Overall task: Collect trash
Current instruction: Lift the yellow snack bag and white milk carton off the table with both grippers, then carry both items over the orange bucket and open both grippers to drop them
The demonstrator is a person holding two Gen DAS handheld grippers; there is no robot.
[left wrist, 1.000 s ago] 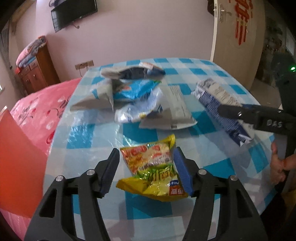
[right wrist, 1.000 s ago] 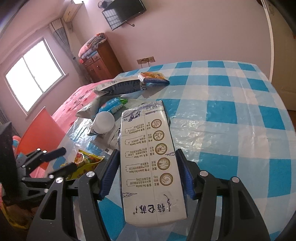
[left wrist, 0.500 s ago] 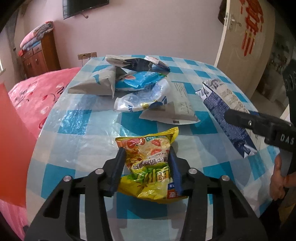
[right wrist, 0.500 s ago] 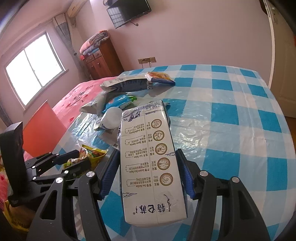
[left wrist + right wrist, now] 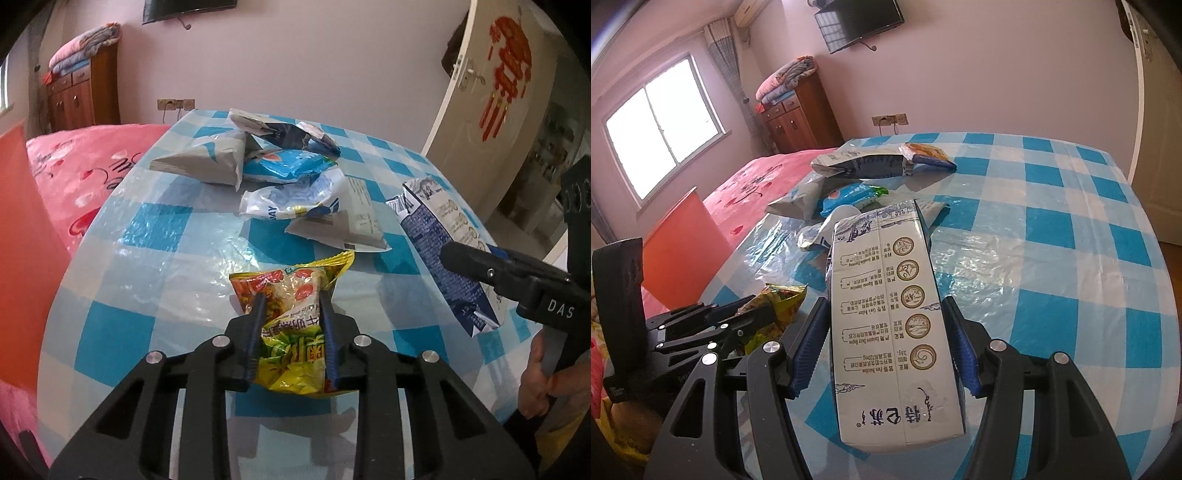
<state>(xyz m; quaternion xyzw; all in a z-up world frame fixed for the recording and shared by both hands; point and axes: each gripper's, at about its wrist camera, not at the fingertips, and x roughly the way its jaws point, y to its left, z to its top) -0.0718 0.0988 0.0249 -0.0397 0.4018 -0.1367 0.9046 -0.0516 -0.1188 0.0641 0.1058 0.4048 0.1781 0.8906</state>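
Observation:
A yellow and green snack bag (image 5: 295,280) lies near the front edge of the blue-checked table (image 5: 147,258). My left gripper (image 5: 291,299) is shut on it, its blue pads pinching the crinkled middle of the bag. The right wrist view shows the same bag (image 5: 783,299) at the lower left, with the left gripper (image 5: 753,314) on it. My right gripper (image 5: 884,305) is shut on a white and navy milk carton (image 5: 886,295), which runs lengthwise between the pads. In the left wrist view the carton (image 5: 436,229) is at the right, behind a right gripper finger (image 5: 472,260).
More trash sits mid-table: a grey flattened pack (image 5: 207,162), a blue wrapper (image 5: 284,168), a crumpled white bag (image 5: 291,199), a flat grey carton (image 5: 347,225) and a dark blue carton (image 5: 284,129). A pink bed (image 5: 85,166) and a red panel (image 5: 22,240) flank the left; a door (image 5: 498,92) stands right.
My left jaws have closed from wide apart onto the snack bag, squeezing it narrower, and the gripper has rolled a little. The right gripper has kept the carton and shifted slightly.

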